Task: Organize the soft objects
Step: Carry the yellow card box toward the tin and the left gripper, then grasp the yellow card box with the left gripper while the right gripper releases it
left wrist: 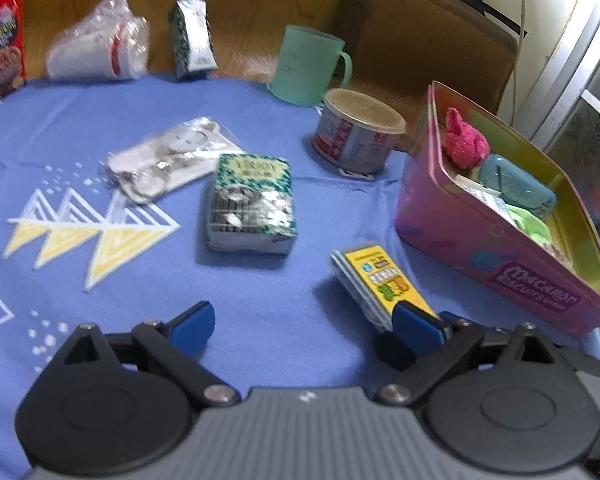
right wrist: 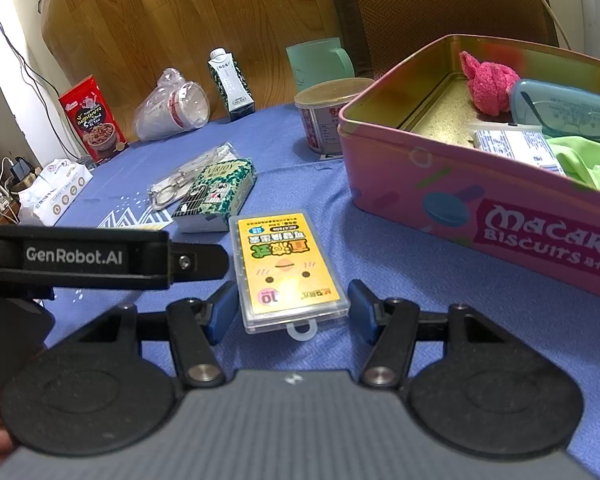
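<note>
On the blue tablecloth (left wrist: 260,300), the pink biscuit tin (right wrist: 440,184) stood at three o'clock in the left wrist view, open-topped, holding a pink fuzzy cloth (right wrist: 488,84) at its far end, a blue case (right wrist: 568,112) beside that and a green cloth (right wrist: 580,156) nearer. A green patterned tissue pack (left wrist: 252,200) lay near the centre, with a clear bag of metal items (left wrist: 168,156) at ten o'clock from it. The yellow-labelled clear case (right wrist: 288,268) lay flat between the fingers of the right gripper (right wrist: 292,308), whose jaws stood partly open with both pads clear of the case's sides. The left gripper (left wrist: 304,320) was spread wide over bare cloth, gripping nothing; its right finger (left wrist: 416,320) overlapped the case's near corner in view.
</note>
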`<state>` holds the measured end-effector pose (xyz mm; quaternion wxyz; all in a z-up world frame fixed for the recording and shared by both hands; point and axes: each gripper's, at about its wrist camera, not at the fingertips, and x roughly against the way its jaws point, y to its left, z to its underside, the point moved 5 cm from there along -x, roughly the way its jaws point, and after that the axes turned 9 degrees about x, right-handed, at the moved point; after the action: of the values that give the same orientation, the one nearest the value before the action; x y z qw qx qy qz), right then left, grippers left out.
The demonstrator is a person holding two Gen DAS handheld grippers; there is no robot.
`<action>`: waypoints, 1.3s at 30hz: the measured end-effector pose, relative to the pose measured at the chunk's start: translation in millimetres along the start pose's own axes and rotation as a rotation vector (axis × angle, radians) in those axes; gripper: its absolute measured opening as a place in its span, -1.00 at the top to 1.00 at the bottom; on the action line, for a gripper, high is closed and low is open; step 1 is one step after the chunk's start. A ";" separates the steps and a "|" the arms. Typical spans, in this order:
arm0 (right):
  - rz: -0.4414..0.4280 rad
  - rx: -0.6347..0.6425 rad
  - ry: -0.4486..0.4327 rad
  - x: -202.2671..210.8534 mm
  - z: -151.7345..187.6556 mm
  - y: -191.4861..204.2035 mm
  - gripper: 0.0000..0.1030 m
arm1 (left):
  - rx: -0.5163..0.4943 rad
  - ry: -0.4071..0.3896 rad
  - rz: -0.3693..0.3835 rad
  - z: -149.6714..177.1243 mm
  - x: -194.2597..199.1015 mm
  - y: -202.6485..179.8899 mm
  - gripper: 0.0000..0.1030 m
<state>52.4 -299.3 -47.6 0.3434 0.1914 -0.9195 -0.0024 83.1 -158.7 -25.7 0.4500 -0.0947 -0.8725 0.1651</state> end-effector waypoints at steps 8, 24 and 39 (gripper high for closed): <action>-0.012 -0.013 -0.012 -0.7 -1.3 0.7 -0.21 | 0.072 0.060 0.087 -2.2 -10.3 -2.4 -0.99; -0.073 0.003 -0.056 8.3 -8.6 17.6 -0.20 | 0.121 0.064 0.158 -8.2 -8.5 -4.4 -0.31; -0.049 0.049 -0.249 46.1 -21.2 19.6 -0.17 | 0.023 -0.039 0.276 -16.7 29.8 -44.6 -0.04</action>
<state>27.0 -294.8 0.3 0.2216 0.2202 -0.9499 -0.0120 78.8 -187.3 22.4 0.4071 -0.2055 -0.8578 0.2372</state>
